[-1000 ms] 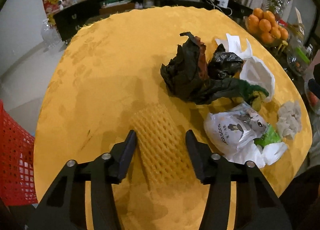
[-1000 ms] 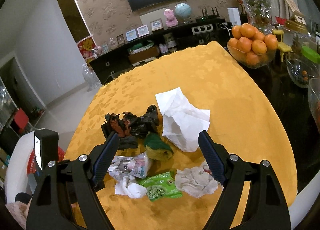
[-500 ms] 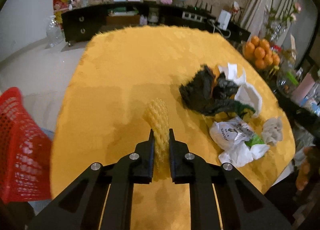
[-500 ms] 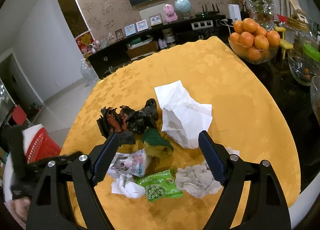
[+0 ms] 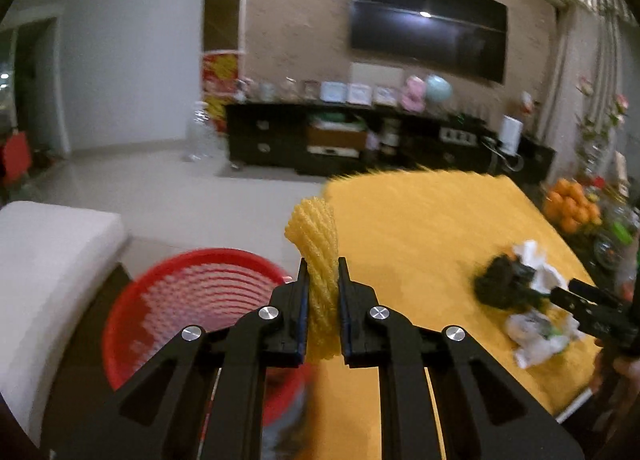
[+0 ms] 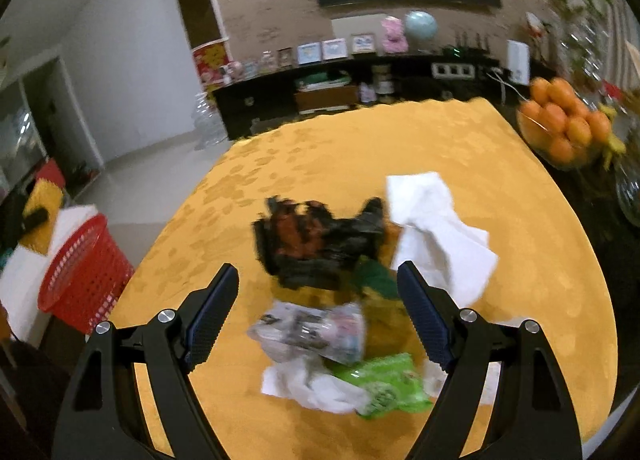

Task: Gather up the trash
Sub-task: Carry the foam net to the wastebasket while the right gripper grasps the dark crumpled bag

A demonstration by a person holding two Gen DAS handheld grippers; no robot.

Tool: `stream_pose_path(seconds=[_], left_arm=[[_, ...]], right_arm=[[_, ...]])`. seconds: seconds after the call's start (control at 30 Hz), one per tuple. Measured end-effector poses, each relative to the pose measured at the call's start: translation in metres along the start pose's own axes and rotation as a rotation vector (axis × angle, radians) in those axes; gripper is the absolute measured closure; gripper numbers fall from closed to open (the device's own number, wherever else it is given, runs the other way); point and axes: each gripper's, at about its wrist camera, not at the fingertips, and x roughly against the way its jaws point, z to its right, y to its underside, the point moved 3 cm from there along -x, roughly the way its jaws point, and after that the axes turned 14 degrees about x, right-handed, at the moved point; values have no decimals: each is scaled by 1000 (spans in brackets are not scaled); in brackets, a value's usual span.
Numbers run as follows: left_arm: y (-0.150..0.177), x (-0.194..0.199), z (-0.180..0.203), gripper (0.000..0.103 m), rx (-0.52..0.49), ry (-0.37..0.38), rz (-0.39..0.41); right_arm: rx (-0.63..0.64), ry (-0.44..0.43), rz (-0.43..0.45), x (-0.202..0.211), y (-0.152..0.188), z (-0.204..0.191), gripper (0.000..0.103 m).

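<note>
My left gripper (image 5: 323, 268) is shut on a yellow foam fruit net (image 5: 316, 252), held in the air at the table's left edge, just right of a red mesh basket (image 5: 188, 300) on the floor. My right gripper (image 6: 318, 276) is open and empty above a trash pile on the yellow table (image 6: 460, 140): a black crumpled bag (image 6: 316, 240), white paper (image 6: 436, 228), a printed plastic wrapper (image 6: 312, 332), a green snack packet (image 6: 384, 384) and white tissue (image 6: 304, 384). The basket also shows in the right wrist view (image 6: 84, 272), left of the table.
A glass bowl of oranges (image 6: 564, 128) stands at the table's far right. A white seat (image 5: 44, 260) sits left of the basket. A dark TV cabinet (image 5: 360, 140) lines the back wall. The right gripper's arm (image 5: 596, 312) shows at the left wrist view's right edge.
My left gripper closed on the foam net, lifted it off the table and swung left to beside the red basket. My right gripper moved closer over the trash pile, still open.
</note>
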Motion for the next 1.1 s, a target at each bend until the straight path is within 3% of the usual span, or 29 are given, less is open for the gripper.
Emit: stream_pose_path(seconds=[0.2,0.37,0.63,0.73,0.93,1.1], left_arm=[[-2,-13,-37,92,61,-24,-20],[-3,-15,-61,92,104,-45,-33],[-2,-16,-68,92,125,-56,-43],[-1,-18,-67,92,121,-63,-44],[0,-16,-67,92,128,-72,-33],[1,-15,-67,91,130,-71,-33]], right_arm=[[77,-20,-23,-34,-24,-19,25],[115,2,-97,-70,-30,-24,32],[199,65,-177,-103,-26,-33,66],[172,53,-154,-97,-29,-29,70],[118,-24,-38,-63,-40,-34,70],[127,-42,9,-36,-47,-50,70]])
